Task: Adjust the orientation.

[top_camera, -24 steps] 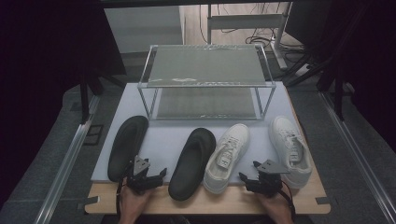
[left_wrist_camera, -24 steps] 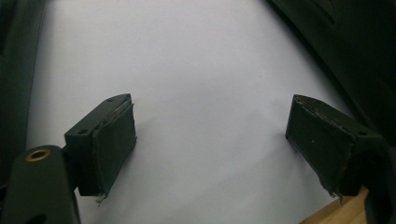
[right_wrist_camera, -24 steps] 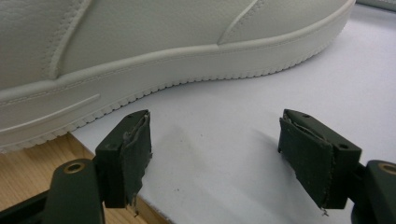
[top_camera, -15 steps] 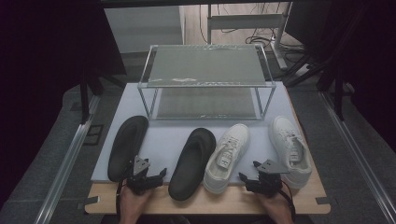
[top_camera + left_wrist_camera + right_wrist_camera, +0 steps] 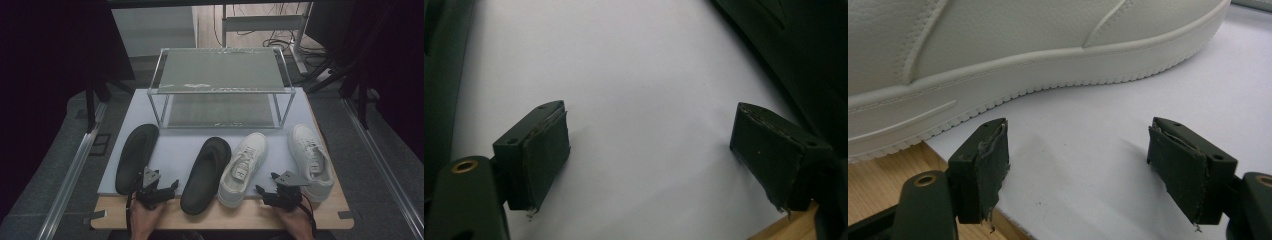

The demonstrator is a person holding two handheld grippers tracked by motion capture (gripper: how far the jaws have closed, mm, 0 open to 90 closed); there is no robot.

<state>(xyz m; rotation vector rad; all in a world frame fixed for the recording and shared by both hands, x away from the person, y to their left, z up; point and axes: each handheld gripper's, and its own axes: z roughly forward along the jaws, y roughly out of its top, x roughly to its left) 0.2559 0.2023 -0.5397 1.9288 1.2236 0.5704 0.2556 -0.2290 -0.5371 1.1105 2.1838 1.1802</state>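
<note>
Two black slippers and two white sneakers lie in a row on a white mat. My left gripper stands open at the mat's near edge, between the two slippers. In the left gripper view its gripper has only bare mat between the jaws, with a slipper at the right. My right gripper is open between the two sneakers. In the right gripper view its gripper holds nothing, and a white sneaker's side lies just beyond.
A two-shelf metal rack with nothing on its shelves stands at the back of the mat. The mat rests on a wooden table with a bare strip along its near edge. Dark floor and metal rails flank both sides.
</note>
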